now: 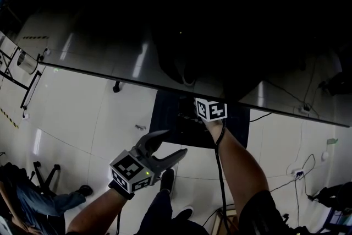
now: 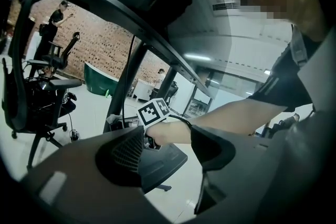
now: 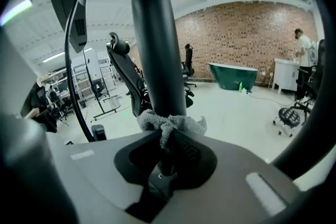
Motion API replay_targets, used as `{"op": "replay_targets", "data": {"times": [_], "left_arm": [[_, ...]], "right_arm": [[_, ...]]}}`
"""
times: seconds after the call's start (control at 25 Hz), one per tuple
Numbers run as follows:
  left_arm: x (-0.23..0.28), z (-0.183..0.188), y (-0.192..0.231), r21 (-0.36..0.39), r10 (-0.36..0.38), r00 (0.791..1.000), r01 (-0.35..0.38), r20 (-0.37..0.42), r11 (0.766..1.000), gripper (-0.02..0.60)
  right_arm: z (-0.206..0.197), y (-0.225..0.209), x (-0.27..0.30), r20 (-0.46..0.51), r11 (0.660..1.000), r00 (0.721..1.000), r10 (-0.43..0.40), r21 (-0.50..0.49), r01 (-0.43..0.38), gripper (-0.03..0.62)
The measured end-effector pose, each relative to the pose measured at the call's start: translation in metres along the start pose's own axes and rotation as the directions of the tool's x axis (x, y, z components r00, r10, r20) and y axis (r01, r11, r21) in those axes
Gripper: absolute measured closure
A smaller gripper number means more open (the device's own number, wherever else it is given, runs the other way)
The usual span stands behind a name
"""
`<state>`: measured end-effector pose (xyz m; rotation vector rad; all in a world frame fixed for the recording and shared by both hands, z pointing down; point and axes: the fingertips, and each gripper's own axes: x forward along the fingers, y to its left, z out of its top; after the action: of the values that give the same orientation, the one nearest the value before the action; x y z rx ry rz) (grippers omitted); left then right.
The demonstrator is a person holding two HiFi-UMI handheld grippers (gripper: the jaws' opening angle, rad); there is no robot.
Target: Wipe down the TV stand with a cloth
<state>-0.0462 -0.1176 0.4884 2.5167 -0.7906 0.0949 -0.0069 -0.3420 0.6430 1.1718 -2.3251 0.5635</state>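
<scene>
TV stand post (image 3: 155, 34) upright at 12 o'clock in right gripper view, with grey cloth (image 3: 170, 124) bunched against it and pinched in right gripper (image 3: 167, 147). Left gripper (image 1: 175, 142) at 7 o'clock in head view, spread and empty. Risk: small pinch on cloth, likely to slip out if dragged hard along post.

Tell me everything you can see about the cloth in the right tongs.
The cloth is a grey piece, looped and fuzzy like terry. It is bunched into a crumpled wad, clamped between the shut right tongs, with its folds spilling over their tips. It sits in front of the dark round post; whether it touches the post I cannot tell. It shows only in the right gripper view.
</scene>
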Motion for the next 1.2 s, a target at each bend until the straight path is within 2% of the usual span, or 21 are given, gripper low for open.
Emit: {"op": "replay_targets", "data": {"times": [0.2,0.48,0.88,1.2], "left_arm": [[0.007,-0.008,0.000,0.003,-0.002,1.000,0.002,-0.009,1.000,0.276],[0.013,-0.001,-0.014,0.024,-0.010,1.000,0.010,-0.005,1.000,0.276],[0.034,0.011,-0.053,0.060,-0.064,0.998,0.064,0.002,0.996,0.276],[0.045,0.009,-0.062,0.063,-0.084,0.996,0.085,-0.003,0.994,0.276]], "right_arm": [[-0.007,-0.001,0.002,-0.031,0.999,0.999,0.031,0.022,-0.030,0.551],[0.007,-0.001,-0.067,0.125,0.999,0.992,-0.034,-0.029,0.038,0.551],[0.017,-0.066,-0.187,0.234,0.975,0.948,-0.215,0.000,0.221,0.551],[0.039,-0.120,-0.203,0.265,0.938,0.904,-0.337,0.014,0.346,0.551]]}}
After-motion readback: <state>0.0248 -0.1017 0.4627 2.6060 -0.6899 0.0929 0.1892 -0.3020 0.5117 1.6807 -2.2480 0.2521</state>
